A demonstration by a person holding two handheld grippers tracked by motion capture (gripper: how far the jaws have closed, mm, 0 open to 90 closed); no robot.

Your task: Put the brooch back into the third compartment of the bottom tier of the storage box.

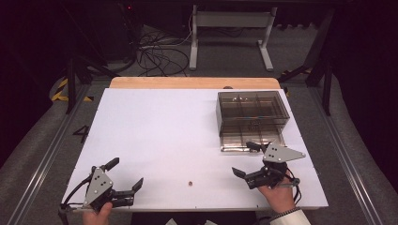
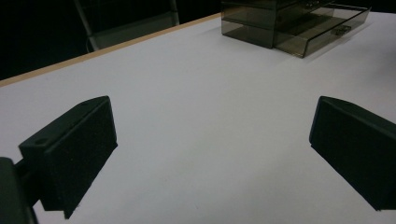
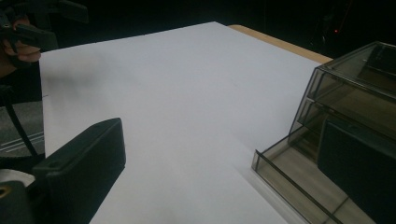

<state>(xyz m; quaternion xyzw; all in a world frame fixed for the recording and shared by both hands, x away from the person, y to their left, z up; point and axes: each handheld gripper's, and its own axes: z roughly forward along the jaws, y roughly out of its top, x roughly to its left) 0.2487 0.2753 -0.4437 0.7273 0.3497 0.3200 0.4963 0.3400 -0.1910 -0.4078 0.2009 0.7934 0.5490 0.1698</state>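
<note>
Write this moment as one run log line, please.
left gripper: open, empty, near table edge | right gripper: open, empty, beside pulled-out drawer | drawer box: far right | small brown object: on table

The drawer box [image 1: 252,112] stood on the table [image 1: 155,126] just ahead of the right gripper [image 1: 248,160], its lowest drawer [image 1: 251,140] pulled out toward that gripper, whose far jaw reached over the drawer's front edge. A small round object [image 1: 190,183] lay on the table between the two grippers, nearer the right one. The left gripper [image 1: 126,175] sat well to the left of the right gripper, far from the box.
</note>
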